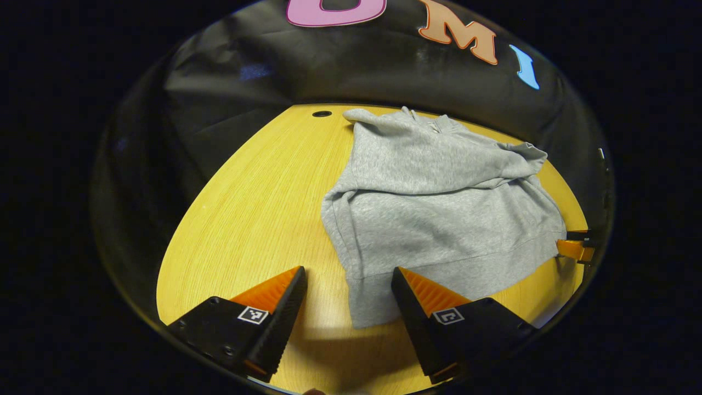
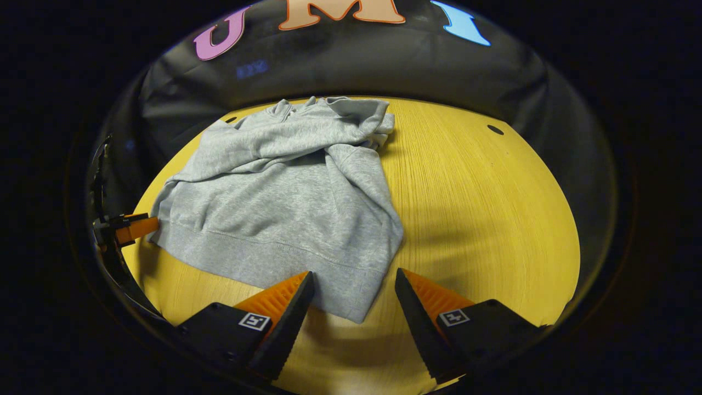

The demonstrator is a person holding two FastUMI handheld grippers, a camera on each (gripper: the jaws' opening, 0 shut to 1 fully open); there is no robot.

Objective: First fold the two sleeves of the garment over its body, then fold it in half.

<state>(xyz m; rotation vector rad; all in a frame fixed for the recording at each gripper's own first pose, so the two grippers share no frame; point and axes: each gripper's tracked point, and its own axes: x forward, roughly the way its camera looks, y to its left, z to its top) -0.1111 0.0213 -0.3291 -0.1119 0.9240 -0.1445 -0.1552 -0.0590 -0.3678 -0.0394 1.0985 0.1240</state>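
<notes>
your left gripper (image 1: pixel 349 285) was spread wide, both fingers down near the table (image 1: pixel 258 208), with the near left corner of the sweatshirt (image 1: pixel 439 203) lying between them, unpinched. in the left gripper view the grey sweatshirt lay from centre out to 2 o'clock, both sleeves already crossed over its body, the hem facing you. bare wood ran from 9 to 11 o'clock, with a small dark hole (image 1: pixel 322 114) near the far edge at 12.

your right gripper (image 2: pixel 354 288) was also spread, the hem's other corner (image 2: pixel 356 315) sitting between its fingers, not gripped. in the right gripper view the sweatshirt (image 2: pixel 285 203) filled centre to 10 o'clock, the table (image 2: pixel 493 219) lay bare from 1 to 4 o'clock, and a hole (image 2: pixel 495 129) showed at 2. your left gripper's tip (image 2: pixel 134 227) showed at 9, just beside the hem.
</notes>
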